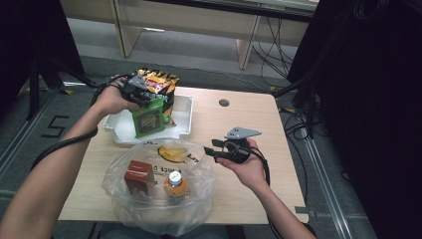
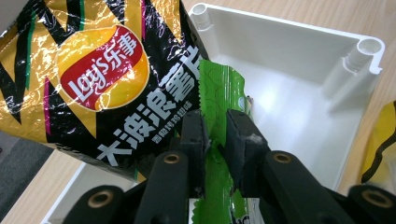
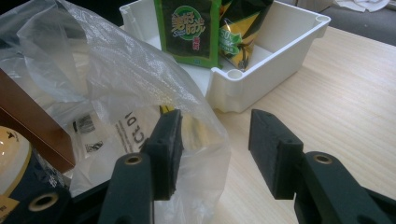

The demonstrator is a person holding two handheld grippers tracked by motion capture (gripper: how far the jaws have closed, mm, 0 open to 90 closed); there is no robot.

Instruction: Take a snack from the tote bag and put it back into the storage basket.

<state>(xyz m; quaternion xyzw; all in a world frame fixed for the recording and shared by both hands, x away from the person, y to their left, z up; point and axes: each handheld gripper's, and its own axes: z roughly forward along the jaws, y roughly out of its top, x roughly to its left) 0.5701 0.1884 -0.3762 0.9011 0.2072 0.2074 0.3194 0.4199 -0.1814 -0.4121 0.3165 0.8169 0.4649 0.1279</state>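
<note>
A green snack packet (image 1: 148, 119) (image 2: 219, 93) (image 3: 189, 30) stands upright in the white tray (image 1: 184, 112) (image 2: 299, 93) (image 3: 280, 46), leaning against a black-and-gold Lay's chips bag (image 1: 159, 82) (image 2: 93, 79) (image 3: 240, 32). My left gripper (image 1: 142, 92) (image 2: 215, 126) sits over the packet's top edge. The edge lies between the jaws with a small gap showing, so the gripper is open. My right gripper (image 1: 211, 149) (image 3: 215, 128) hovers open beside the clear plastic bag (image 1: 159, 199) (image 3: 116, 84), and the bag's film bulges into the gap by one jaw.
Inside the plastic bag are a brown box (image 1: 138, 175) (image 3: 32, 135), a small bottle (image 1: 175, 184) (image 3: 11, 158) and a yellow packet (image 1: 171, 153). Bare wooden tabletop (image 1: 249, 119) stretches to the right of the tray. Dark stands and cables flank the table.
</note>
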